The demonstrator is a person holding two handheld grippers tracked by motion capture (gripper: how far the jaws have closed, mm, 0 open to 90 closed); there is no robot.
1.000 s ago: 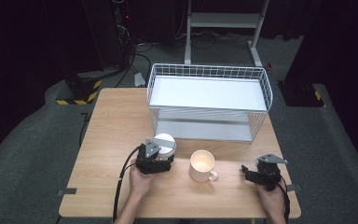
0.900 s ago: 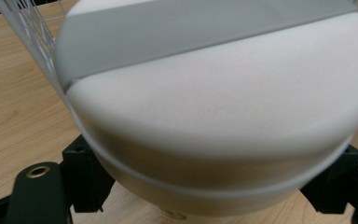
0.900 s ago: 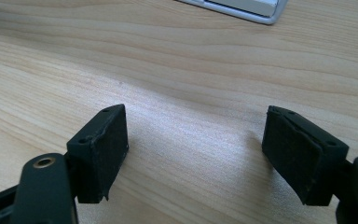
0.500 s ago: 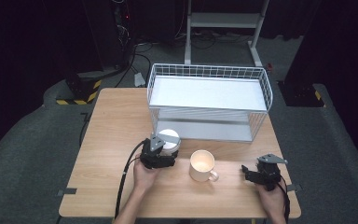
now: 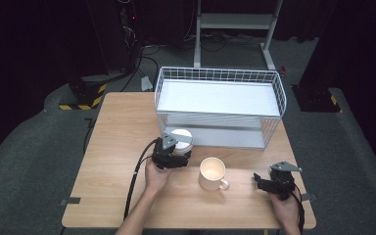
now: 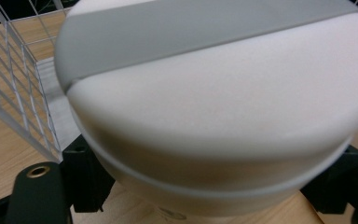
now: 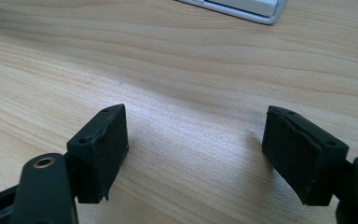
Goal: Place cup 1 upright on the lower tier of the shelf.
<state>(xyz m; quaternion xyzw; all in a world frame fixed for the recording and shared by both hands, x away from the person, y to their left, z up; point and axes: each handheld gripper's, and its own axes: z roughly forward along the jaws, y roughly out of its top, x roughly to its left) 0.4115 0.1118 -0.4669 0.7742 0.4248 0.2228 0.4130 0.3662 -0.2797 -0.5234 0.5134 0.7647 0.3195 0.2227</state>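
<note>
A white round container with a grey band is lifted slightly off the wooden table, close to the front of the wire rack. My left gripper is shut on it, with a black jaw pressing each side of its lower body. A cream mug stands upright in the middle of the table, handle toward the front right. To its right, near the front edge, my right gripper rests low over bare wood, open, with nothing between its jaws.
A white two-tier wire rack stands at the back of the table, its lower shelf edge just ahead of the right gripper. A black cable trails from the left gripper. Dark floor surrounds the table.
My left gripper has carried the white container a little farther from the person, toward the rack, and slightly up. The right gripper and the mug have stayed put.
</note>
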